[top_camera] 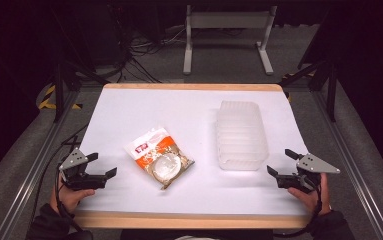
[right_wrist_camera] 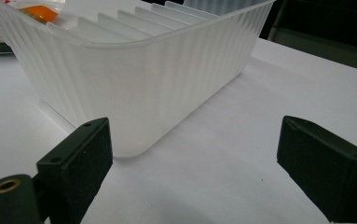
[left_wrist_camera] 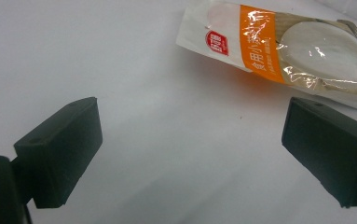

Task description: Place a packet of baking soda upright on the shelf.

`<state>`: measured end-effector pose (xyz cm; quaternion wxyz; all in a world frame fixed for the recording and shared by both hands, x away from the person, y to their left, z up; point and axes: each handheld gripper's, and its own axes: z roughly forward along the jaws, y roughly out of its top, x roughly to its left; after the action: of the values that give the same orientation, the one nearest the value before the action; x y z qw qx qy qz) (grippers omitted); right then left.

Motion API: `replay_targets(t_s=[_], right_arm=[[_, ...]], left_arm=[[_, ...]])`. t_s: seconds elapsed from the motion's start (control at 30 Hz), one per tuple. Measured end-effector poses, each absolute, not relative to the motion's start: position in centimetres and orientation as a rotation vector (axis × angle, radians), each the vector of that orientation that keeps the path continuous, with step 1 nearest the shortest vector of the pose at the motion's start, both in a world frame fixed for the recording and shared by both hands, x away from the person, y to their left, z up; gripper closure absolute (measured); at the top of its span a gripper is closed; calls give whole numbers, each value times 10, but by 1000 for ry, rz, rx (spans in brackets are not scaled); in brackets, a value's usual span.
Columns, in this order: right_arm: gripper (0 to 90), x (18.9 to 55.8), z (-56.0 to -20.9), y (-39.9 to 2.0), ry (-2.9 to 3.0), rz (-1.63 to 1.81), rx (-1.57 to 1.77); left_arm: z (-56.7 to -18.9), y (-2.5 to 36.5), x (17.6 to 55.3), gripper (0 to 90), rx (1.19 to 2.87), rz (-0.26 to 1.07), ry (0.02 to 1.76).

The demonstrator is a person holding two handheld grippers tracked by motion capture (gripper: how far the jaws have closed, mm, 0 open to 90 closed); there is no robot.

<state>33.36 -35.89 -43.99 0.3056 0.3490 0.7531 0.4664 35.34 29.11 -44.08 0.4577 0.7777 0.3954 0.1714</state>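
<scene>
A: Both grippers rest at the near table edge, jaws spread and empty: left gripper (top_camera: 98, 166), right gripper (top_camera: 285, 163). The packet (top_camera: 159, 157) lies flat mid-table, just left of the bin (top_camera: 241, 135).

B: The left one is nearest. It should probably pinch the packet's flat sealed edge, not the bulging middle.

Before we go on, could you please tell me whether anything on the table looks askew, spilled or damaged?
Nothing stands out. The orange-and-white plastic food packet lies flat and sealed, at an angle to the white table's edges. The translucent ribbed plastic bin stands upright to its right. No spill shows.
</scene>
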Motion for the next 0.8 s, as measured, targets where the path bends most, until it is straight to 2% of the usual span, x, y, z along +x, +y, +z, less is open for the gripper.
replay_targets(t_s=[0.3,0.33,0.43,0.5,0.57,0.8], right_arm=[[108,334,-441,-355,2017,1200,910],[122,334,-441,-356,2005,1204,914],[128,335,-441,-356,2004,1217,920],[128,335,-441,-356,2012,1210,912],[130,335,-441,-355,2012,1210,911],[136,335,-441,-356,2008,1210,917]], left_arm=[[-444,289,356,51,1924,356,977],[-446,288,358,34,1935,290,986],[-444,285,360,37,1952,278,1003],[-439,280,365,52,1975,237,981],[-434,276,371,113,2002,222,953],[-416,267,393,160,1971,127,924]])
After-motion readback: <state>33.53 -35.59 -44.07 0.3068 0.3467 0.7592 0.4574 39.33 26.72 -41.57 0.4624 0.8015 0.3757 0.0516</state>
